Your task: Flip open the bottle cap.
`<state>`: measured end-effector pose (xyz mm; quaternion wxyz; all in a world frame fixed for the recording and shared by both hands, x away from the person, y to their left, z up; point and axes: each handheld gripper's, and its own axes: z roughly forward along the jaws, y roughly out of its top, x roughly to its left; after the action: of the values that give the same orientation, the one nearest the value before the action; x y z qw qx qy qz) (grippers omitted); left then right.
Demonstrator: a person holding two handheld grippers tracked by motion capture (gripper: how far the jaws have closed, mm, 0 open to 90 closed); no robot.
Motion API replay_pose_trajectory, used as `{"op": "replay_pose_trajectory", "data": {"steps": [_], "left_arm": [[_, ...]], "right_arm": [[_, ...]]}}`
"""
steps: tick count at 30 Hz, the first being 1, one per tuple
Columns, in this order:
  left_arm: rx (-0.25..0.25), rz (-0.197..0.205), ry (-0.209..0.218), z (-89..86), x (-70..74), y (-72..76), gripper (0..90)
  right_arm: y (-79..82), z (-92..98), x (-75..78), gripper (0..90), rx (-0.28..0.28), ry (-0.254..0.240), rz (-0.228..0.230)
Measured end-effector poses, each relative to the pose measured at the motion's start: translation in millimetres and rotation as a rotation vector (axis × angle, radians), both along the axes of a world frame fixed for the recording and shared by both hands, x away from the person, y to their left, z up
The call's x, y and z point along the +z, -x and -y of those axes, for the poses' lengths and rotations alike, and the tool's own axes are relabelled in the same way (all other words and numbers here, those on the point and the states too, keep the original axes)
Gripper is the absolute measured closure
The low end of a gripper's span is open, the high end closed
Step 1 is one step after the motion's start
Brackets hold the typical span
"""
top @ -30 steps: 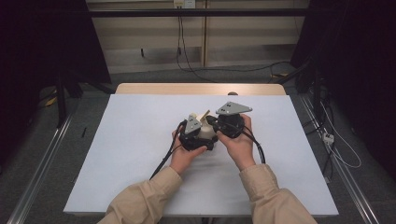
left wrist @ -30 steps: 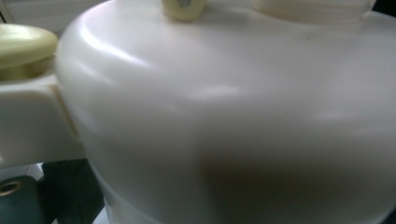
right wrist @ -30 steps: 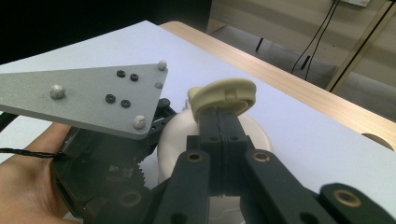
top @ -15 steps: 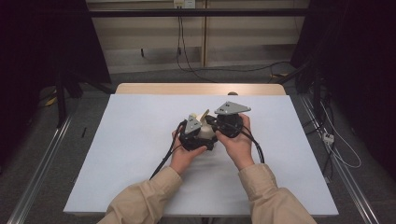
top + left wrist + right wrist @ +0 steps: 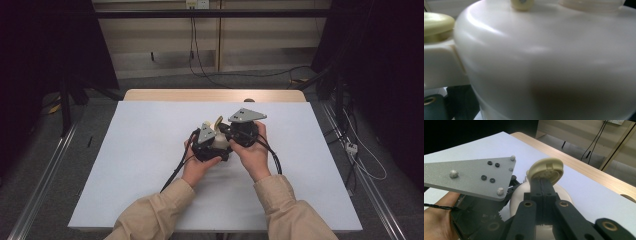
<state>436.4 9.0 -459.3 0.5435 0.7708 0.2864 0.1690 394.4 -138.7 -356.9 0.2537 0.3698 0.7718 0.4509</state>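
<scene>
A white rounded plastic container [image 5: 220, 142] is held above the middle of the table between both grippers. My right gripper [image 5: 543, 181] is shut on its cream round lid [image 5: 546, 168], which stands tilted up over the white body [image 5: 518, 195]. In the high view the right gripper [image 5: 235, 131] sits just right of the lid [image 5: 218, 121]. My left gripper [image 5: 206, 144] grips the container's body from the left. The body [image 5: 549, 62] presses close to that gripper's camera and hides its jaws. A cream knob [image 5: 436, 23] shows at the body's left edge.
The white table top [image 5: 140, 150] spreads wide on every side of the hands, with a wooden strip [image 5: 215, 95] along its far edge. Black cables [image 5: 175, 172] trail from the grippers toward the person. Cables and dark stands lie on the floor beyond.
</scene>
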Motion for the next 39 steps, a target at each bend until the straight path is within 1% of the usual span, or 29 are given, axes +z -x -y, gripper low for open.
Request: {"op": "replay_pose_trajectory", "data": {"steps": [30,38,39], "left_arm": [[-0.005,-0.002,0.001,0.0,-0.1,-0.1,4.5],[-0.007,-0.003,0.002,-0.2,-0.2,-0.2,4.5],[-0.006,0.002,-0.003,-0.5,0.0,-0.5,4.5]], "right_arm": [[-3.6,-2.7,-3.3,90.0,0.003,0.002,-0.001],[-5.0,-4.7,-4.1,90.0,0.001,-0.004,-0.003],[-5.0,-5.1,-4.0,90.0,0.001,-0.003,-0.003]]}}
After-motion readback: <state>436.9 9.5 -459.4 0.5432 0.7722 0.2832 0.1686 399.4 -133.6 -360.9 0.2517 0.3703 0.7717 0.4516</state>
